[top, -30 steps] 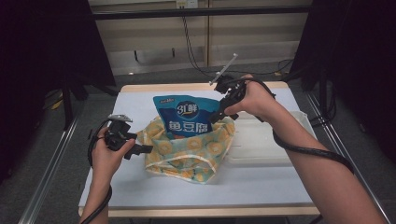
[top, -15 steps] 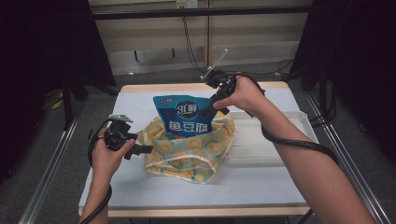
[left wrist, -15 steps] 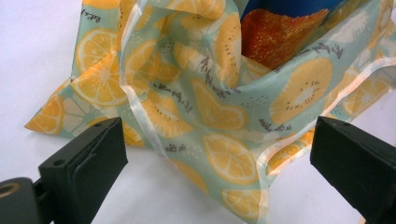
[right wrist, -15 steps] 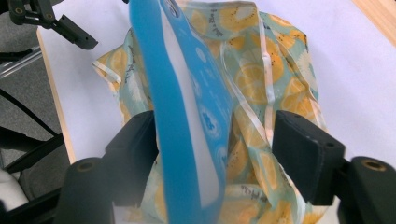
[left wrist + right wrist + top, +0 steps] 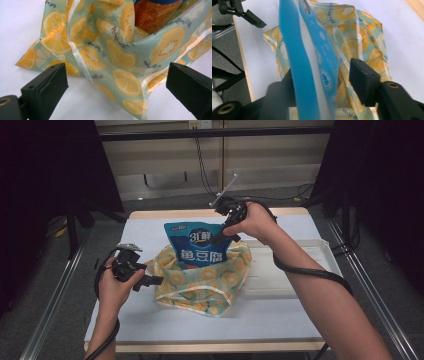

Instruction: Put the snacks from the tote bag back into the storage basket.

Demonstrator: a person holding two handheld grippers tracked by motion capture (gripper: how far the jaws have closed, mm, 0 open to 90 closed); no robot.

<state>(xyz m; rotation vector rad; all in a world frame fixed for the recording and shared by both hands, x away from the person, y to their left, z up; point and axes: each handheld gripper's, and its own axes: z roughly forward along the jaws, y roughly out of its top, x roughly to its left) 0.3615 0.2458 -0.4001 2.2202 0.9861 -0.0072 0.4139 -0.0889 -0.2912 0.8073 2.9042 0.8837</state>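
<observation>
The blue snack pouch [image 5: 202,242] stands in the citrus-print bag [image 5: 205,282] on the white desk [image 5: 150,325], its lower half hidden by fabric. The right gripper [image 5: 222,236] has been closing; its fingers straddle the pouch's top edge, contact unclear. The left gripper [image 5: 152,281] fingers gape beside the bag. A white tray [image 5: 320,257] lies right; dark surroundings.

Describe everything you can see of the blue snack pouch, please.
The blue snack pouch is a flat, glossy plastic packet with white lettering and a white panel on its face; an orange-red picture shows lower down in the left gripper view. It stands nearly upright, its lower part inside the open lemon-print bag on the table, its top sticking out. The right gripper straddles its upper right edge, jaws just been closing; one jaw is against it, while a gap remains at the other.
</observation>
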